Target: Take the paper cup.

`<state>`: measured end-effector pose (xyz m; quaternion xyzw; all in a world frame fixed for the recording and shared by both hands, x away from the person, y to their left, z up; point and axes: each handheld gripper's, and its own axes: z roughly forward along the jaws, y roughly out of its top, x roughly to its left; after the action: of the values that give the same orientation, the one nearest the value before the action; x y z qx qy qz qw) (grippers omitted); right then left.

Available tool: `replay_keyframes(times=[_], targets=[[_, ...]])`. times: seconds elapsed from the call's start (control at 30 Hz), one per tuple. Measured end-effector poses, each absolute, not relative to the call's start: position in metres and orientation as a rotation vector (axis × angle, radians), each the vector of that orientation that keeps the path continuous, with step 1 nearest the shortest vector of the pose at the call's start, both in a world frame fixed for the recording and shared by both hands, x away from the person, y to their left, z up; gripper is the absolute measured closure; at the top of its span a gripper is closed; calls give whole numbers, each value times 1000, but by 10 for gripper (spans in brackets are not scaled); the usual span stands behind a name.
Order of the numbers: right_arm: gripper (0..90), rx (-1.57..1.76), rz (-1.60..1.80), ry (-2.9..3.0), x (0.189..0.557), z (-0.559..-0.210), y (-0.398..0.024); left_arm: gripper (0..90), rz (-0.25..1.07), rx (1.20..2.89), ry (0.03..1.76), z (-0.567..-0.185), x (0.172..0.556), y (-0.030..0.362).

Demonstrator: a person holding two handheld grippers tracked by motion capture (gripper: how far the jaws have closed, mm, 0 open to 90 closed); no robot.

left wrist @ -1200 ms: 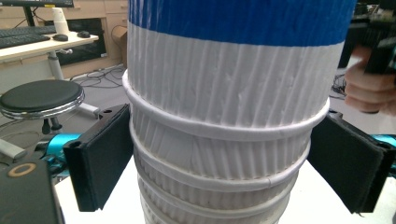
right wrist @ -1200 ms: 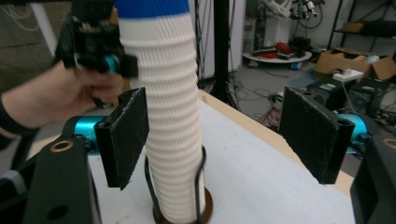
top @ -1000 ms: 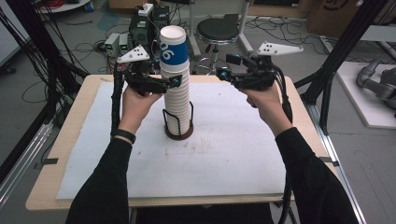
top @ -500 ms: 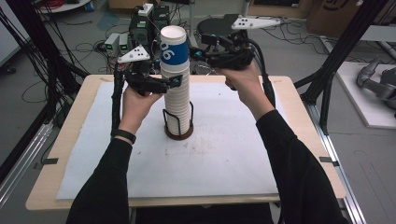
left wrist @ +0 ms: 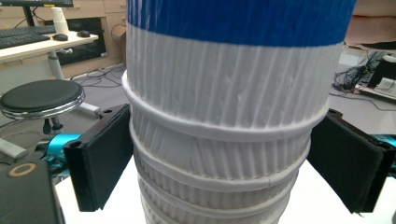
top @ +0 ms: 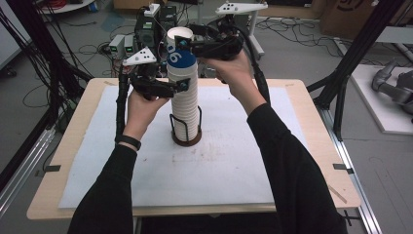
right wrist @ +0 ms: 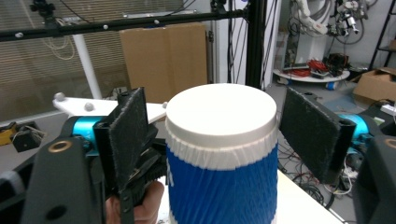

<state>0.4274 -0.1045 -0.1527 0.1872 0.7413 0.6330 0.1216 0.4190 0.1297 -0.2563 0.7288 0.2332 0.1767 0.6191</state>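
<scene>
The tall cup stack (top: pixel 184 97) stands in a wire holder (top: pixel 186 127). The left gripper (top: pixel 181 86) (jaws spread) is beside the stack; the right gripper (top: pixel 187 45) is wide around the top cup (right wrist: pixel 219 154). A crooked pull could tip the stack.

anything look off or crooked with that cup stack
Nothing stands out. The tall stack of white ribbed paper cups stands upright in its black wire holder, topped by a blue-banded cup. No spills or visible damage.
</scene>
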Motion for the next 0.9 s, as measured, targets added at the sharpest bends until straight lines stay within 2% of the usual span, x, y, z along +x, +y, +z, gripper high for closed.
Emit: replay_keyframes(times=[0.3,0.37,0.9], targets=[[255,578,1810,2190,435,-154,-94,112,408,1682,534,-256,419,130],[301,572,1790,2193,435,-154,-92,112,408,1686,534,-256,419,130],[311,547,1814,2159,431,-148,-93,112,409,1683,536,-256,419,129]])
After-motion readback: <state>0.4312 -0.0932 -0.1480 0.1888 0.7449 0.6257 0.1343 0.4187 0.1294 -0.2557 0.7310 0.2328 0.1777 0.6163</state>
